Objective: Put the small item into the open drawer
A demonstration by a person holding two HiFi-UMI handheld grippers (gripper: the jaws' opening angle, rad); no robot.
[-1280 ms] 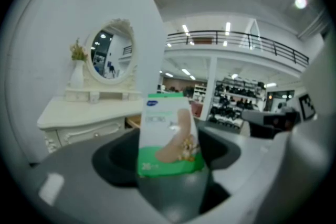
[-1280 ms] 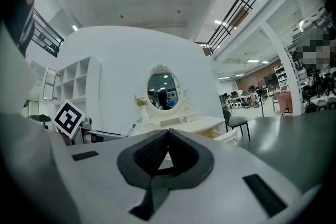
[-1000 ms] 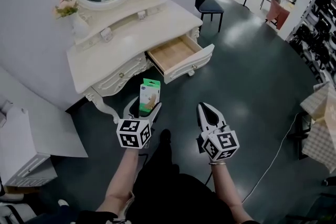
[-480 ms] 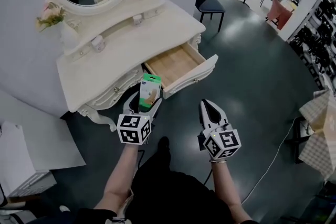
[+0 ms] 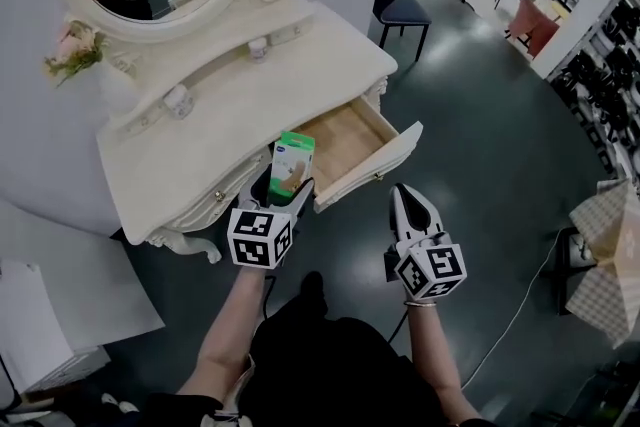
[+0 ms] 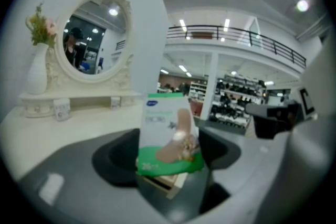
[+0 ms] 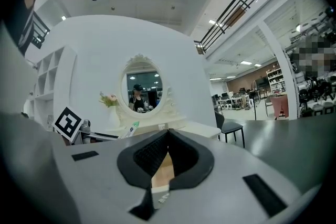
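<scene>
I've got the box [image 5: 292, 161] clamped in my left gripper [image 5: 281, 194], drawer [image 5: 347, 139] just ahead; next, reach over it and release.

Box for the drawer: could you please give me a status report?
Left tool shut on box, upright by the open drawer, not yet in. Right tool shut, empty. Nothing blocking the drawer.

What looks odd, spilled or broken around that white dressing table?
Nothing stands out. The dressing table looks tidy and its drawer is simply pulled open. The small green and white box stands upright and undamaged in the left gripper's jaws. Nothing is spilled.
</scene>
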